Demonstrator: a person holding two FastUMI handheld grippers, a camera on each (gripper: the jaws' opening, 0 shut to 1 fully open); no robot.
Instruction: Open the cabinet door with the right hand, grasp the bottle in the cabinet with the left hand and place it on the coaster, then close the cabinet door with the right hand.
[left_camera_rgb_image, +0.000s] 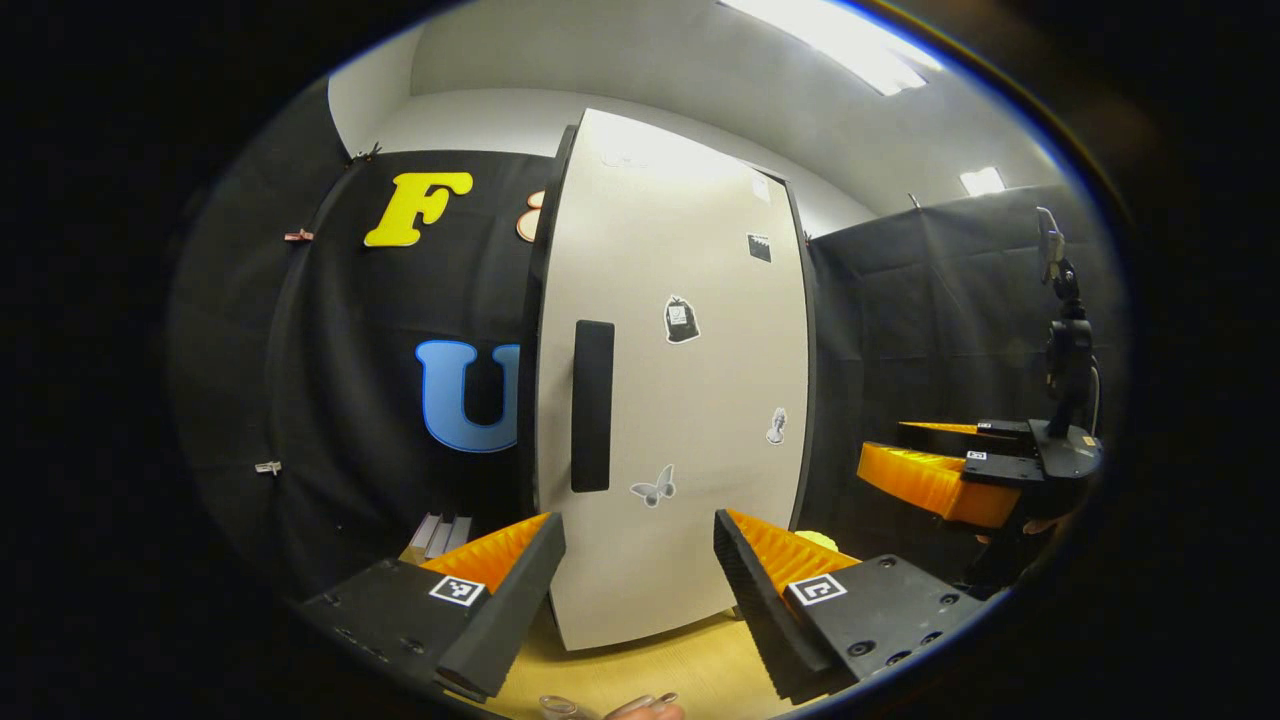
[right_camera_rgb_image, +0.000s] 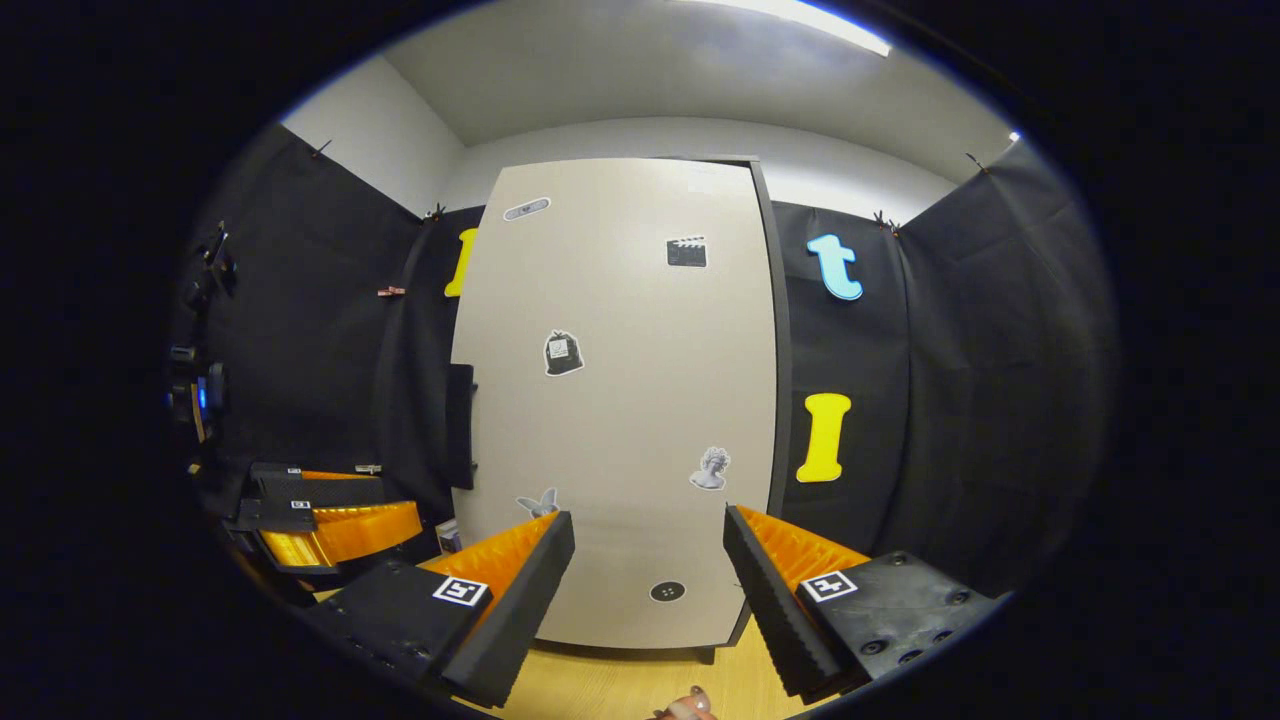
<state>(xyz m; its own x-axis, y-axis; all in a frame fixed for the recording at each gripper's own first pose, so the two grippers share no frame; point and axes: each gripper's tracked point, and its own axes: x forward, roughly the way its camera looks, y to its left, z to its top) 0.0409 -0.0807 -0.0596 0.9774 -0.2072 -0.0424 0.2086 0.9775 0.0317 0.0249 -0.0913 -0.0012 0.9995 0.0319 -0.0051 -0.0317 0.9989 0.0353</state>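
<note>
The cabinet door (right_camera_rgb_image: 620, 400) is shut and fills the centre of both views, so the bottle is hidden behind it, presumably inside; I can't make out the coaster.

In the right gripper view, the right hand-held gripper (right_camera_rgb_image: 640, 590) is held low in the frame, squared up to the door panel with its fingers spread and nothing between them. To my eye it is lined up for the opening pull, though the dark vertical handle (right_camera_rgb_image: 460, 425) sits off at the door's left edge, well apart from it.

In the left gripper view, the left hand-held gripper (left_camera_rgb_image: 635, 590) is also released and empty above the wooden table (left_camera_rgb_image: 660, 675), facing the handle side, likely waiting for access to the bottle.

The door carries small stickers: a clapperboard (right_camera_rgb_image: 687, 252), a black sack (right_camera_rgb_image: 563, 353), a bust (right_camera_rgb_image: 711, 468) and a butterfly (left_camera_rgb_image: 653, 487). Any writing on them is too small to read.
</note>
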